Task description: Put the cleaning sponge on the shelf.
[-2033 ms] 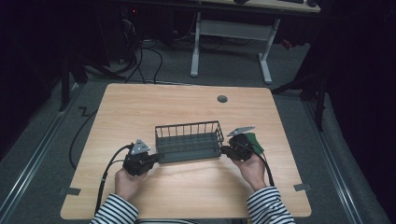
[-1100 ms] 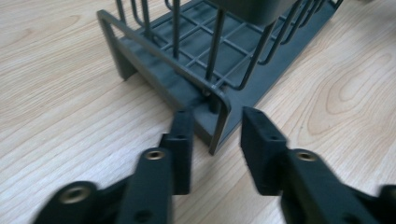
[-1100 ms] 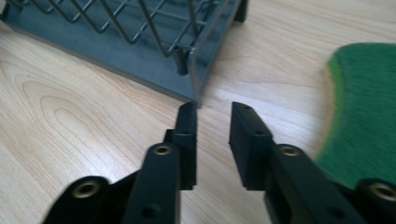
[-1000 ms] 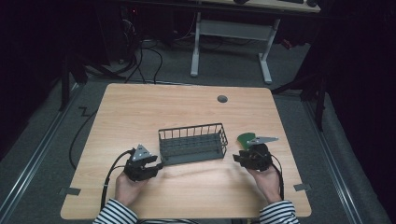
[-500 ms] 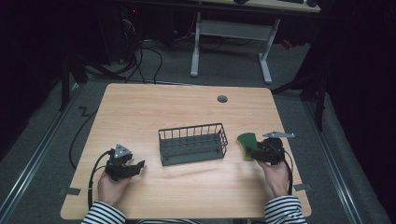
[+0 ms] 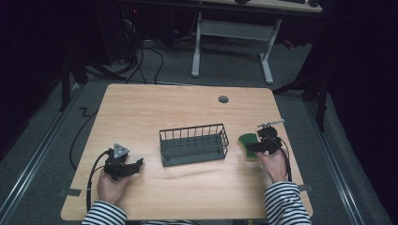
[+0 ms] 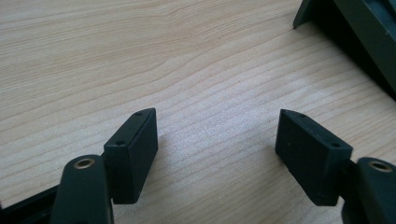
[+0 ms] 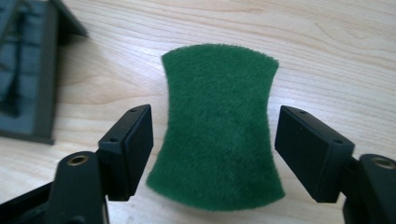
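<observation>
A dark wire basket stands in the middle of the wooden table. To its right lies a green scouring pad, flat on the wood. My right gripper hovers just over the pad; its jaws have just been opening and stand wide on either side of the pad, clear of its edges. My left gripper sits to the left of the basket, jaws also just opened, with bare wood between them. A corner of the basket shows at the upper right of the left gripper view.
A round cable hole lies near the table's far edge. A white desk frame stands on the floor beyond. Cables trail from both grippers over the near edge. Part of the basket shows left of the pad in the right gripper view.
Both grippers let go of the basket's ends and moved outward. The left went left and toward the near edge; the right went right to the green pad. The basket stays in the middle.
</observation>
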Demonstrator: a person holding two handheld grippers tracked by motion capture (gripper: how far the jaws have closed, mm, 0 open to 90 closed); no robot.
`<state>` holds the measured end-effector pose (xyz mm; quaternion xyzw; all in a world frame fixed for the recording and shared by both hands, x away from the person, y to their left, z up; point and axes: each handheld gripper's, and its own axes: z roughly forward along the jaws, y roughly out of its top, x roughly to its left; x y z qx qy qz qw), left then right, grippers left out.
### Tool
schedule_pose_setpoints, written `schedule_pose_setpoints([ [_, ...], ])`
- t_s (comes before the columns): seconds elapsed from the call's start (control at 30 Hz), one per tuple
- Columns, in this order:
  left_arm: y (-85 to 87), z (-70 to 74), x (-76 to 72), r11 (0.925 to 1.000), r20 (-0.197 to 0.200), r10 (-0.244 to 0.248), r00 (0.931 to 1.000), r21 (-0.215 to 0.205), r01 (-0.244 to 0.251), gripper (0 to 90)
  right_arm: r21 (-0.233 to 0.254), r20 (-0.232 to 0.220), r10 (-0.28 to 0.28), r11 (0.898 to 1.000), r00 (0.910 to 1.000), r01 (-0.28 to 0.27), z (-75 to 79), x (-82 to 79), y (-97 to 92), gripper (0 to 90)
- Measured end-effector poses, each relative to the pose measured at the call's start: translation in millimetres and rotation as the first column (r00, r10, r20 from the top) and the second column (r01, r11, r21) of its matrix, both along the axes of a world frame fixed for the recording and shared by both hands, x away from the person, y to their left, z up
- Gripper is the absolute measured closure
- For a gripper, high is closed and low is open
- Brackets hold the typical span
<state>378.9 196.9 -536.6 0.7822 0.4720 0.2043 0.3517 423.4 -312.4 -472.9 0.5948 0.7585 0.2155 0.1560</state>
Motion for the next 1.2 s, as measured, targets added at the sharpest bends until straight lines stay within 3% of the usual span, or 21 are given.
schedule_pose_setpoints([
  [0.27,0.1,0.0,0.0,1.0,-0.001,0.0,1.0,-0.002,0.0,30.3,-0.059,-0.107,-0.013,0.998,0.9941,0.007,-0.2,24.7,6.7,22.1],
  [0.47,0.1,0.0,0.0,1.0,-0.001,0.001,1.0,-0.003,-0.001,30.2,-0.05,-0.15,-0.02,0.999,0.9884,0.013,-8.8,28.3,2.3,20.0],
  [0.73,0.0,0.0,-0.1,1.0,-0.001,0.002,1.0,-0.002,-0.002,30.1,-0.043,-0.186,0.005,0.999,0.9824,-0.014,-10.8,29.4,5.9,29.6],
  [1.0,-0.3,-0.1,0.2,1.0,0.0,0.004,1.0,-0.003,-0.004,30.1,-0.056,-0.175,0.008,0.998,0.9845,-0.018,-11.3,27.4,6.7,31.2],
  [1.1,-0.3,0.0,0.2,1.0,-0.001,0.004,1.0,-0.002,-0.004,30.0,-0.083,-0.159,0.005,0.996,0.9872,-0.018,-8.2,26.3,6.9,31.4],
  [1.2,-0.5,-0.1,0.1,1.0,0.0,0.004,1.0,-0.002,-0.004,29.7,-0.059,-0.132,0.0,0.998,0.9912,-0.008,-3.2,23.8,5.0,31.5],
])
